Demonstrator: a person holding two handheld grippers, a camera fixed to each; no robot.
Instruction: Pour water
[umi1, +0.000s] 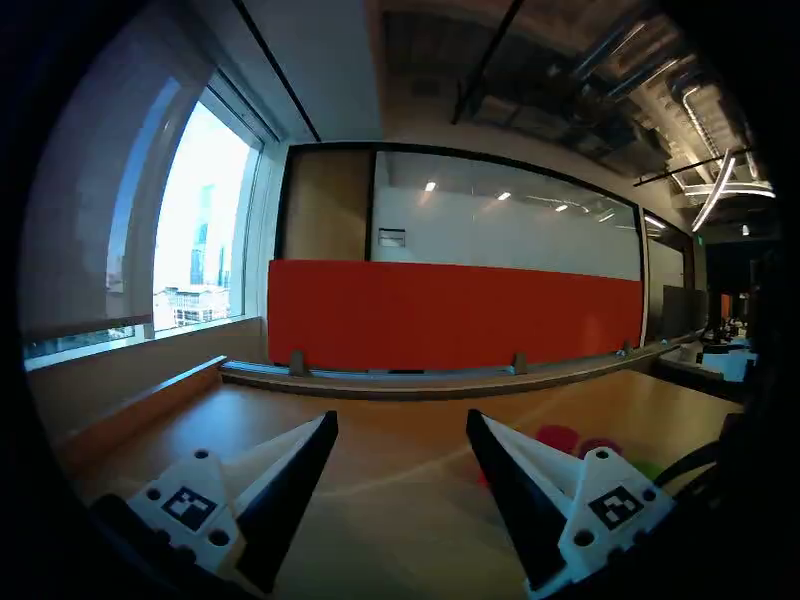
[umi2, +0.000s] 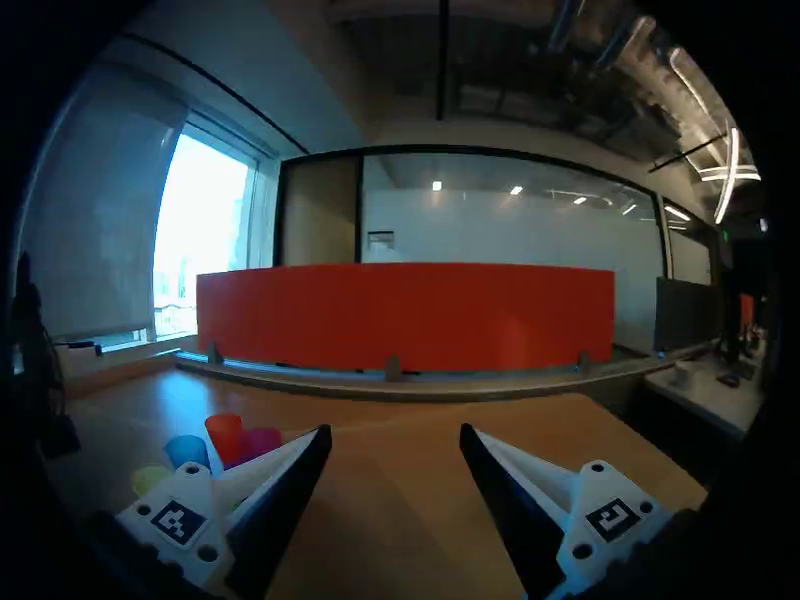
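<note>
Left gripper, in the left gripper view, gapes empty over the wooden table; coloured cups peek past its right finger. In the right gripper view, the right gripper gapes empty too, with the coloured cups beside its left finger.

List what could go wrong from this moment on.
1. The cups stand close together, so closing the jaws on one may tip its neighbours.
2. They sit off to the side of the right gripper, partly hidden behind one finger. An approach from here could clip them before the open jaws line up.
</note>
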